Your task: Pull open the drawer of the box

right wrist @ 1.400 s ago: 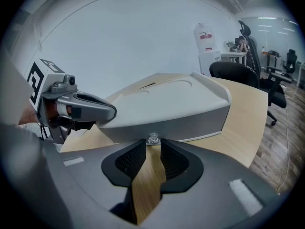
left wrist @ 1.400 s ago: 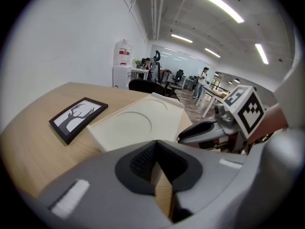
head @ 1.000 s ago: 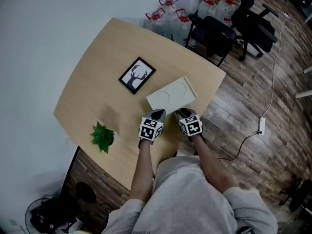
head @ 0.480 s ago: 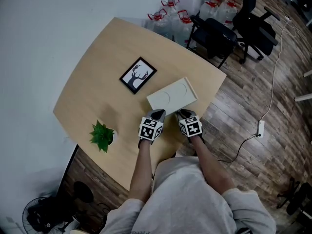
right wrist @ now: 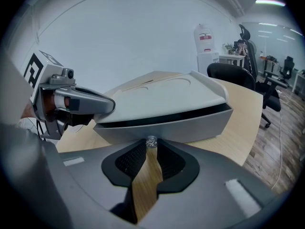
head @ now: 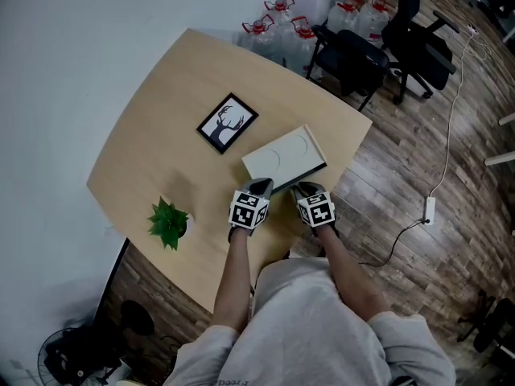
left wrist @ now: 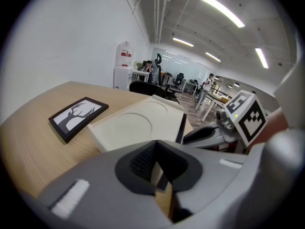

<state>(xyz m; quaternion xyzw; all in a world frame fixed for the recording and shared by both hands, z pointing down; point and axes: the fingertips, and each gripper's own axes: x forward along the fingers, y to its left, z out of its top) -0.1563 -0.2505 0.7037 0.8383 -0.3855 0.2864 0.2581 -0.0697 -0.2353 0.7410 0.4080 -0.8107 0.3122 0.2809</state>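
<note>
A flat cream box (head: 282, 157) lies on the wooden table (head: 161, 111), with two round recesses in its lid. Its grey drawer front (right wrist: 162, 124) stands a little out, with a dark gap above it. My right gripper (right wrist: 151, 146) is shut on the small clear drawer knob (right wrist: 151, 140) and sits at the box's near edge in the head view (head: 302, 189). My left gripper (head: 259, 187) rests against the box's near left corner. In the left gripper view its jaws (left wrist: 155, 146) are shut with nothing between them, and the box lid (left wrist: 136, 123) lies just ahead.
A black-framed deer picture (head: 228, 123) lies beyond the box, and a small green plant (head: 169, 223) stands at the near left. The table edge runs right of the box. Water bottles (head: 278, 22) and black office chairs (head: 354, 55) stand on the floor beyond.
The drawer has slid a little out of the box toward me, showing a dark gap, and my right gripper has come back slightly with it. The left gripper has stayed put.
</note>
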